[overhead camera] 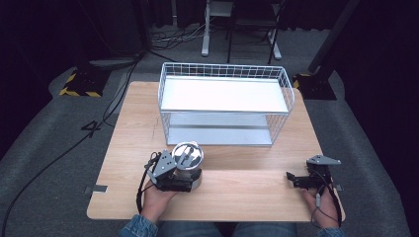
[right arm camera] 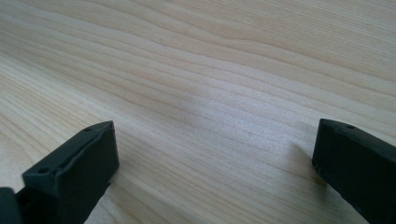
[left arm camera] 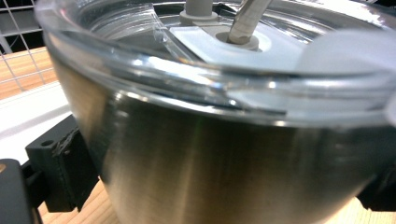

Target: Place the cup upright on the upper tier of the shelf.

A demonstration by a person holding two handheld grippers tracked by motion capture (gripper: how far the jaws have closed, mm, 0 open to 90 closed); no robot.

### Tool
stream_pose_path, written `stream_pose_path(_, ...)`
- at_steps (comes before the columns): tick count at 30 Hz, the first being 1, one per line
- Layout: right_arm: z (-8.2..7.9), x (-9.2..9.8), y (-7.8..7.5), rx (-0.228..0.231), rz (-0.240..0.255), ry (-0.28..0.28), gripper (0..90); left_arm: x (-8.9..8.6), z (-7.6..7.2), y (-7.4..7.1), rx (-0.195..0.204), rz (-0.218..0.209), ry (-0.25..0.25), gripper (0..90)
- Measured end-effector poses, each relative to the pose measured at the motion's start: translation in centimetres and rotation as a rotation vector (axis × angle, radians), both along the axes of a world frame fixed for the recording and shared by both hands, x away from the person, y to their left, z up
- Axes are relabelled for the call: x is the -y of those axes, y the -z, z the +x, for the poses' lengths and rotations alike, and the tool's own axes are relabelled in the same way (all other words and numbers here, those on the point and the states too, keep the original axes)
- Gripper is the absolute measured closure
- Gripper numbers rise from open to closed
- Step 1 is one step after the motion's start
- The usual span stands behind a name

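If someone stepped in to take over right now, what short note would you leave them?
Left gripper: its fingers sit either side of the steel tumbler, apparently gripping it; the tumbler, clear lid on, stands on the table in front of the wire shelf rack.
Right gripper: open, holding nothing, low over bare wood at the right.
Done: tumbler grasped.
Left: probably lifting it onto the rack, whose shelves hold nothing yet.
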State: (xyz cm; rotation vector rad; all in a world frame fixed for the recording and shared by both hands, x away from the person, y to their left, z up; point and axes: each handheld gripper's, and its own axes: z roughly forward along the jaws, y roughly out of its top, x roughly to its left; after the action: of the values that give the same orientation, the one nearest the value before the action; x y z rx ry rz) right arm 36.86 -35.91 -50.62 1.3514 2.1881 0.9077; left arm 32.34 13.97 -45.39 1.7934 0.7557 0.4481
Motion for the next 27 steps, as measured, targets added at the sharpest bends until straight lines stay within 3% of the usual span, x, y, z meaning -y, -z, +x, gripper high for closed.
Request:
stream_pose_path(8,0.0,0.0,0.0,0.000,0.000,0.000,0.5,0.2,0.3,-0.7,-0.030,-0.015,0.013,3.4)
stream_pose_path(11,0.0,0.0,0.0,0.004,-0.001,0.008,0.5,0.5,0.3,-1.7,-0.008,-0.001,0.023,3.4)
stream_pose_path(17,-0.3,-0.2,0.0,0.005,-0.003,0.050,0.5,0.8,0.5,-3.2,-0.006,-0.006,0.039,3.4)
stream_pose_path(27,-0.3,-0.2,0.0,0.004,-0.002,0.051,0.5,1.3,1.8,-7.5,-0.010,-0.008,0.064,3.5)
